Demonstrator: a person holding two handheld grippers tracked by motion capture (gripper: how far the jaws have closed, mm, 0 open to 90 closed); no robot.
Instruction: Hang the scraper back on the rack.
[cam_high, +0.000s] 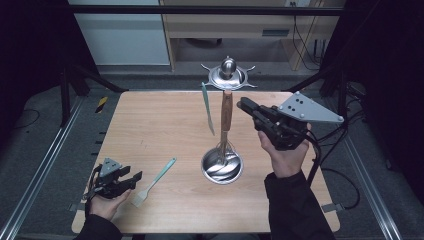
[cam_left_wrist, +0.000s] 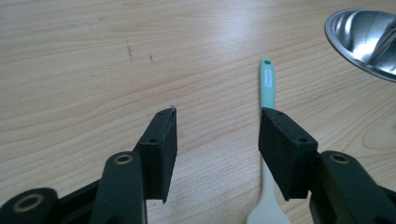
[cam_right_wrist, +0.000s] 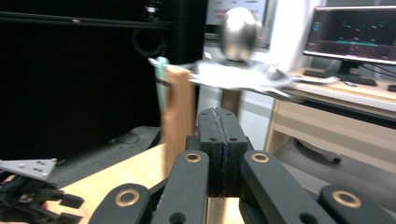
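One wooden surface (cam_high: 150, 125) carries everything. On it stands one metal rack (cam_high: 227, 75) with a round knob on top and a shiny dish-shaped base (cam_high: 222, 167) near the right of centre. Two utensils hang from the rack: one whisk (cam_high: 226, 120) with a wooden handle, and one thin green tool (cam_high: 207, 107) just left of it. One more utensil lies flat on the near left of the surface, a spatula (cam_high: 152, 182) with a green handle and a pale blade.

There are two claws. The right claw (cam_high: 246, 105) is held up in the air, just right of the whisk handle, its jaws pressed together with nothing between them. The left claw (cam_high: 132, 180) rests low at the near left, jaws standing well apart and empty, right beside the spatula.

The left gripper view shows the spatula handle (cam_left_wrist: 267, 86) running out past the right-hand jaw, not between the jaws, and a small label on it. The right gripper view adds a monitor (cam_right_wrist: 355, 35) on a desk beyond the rack.
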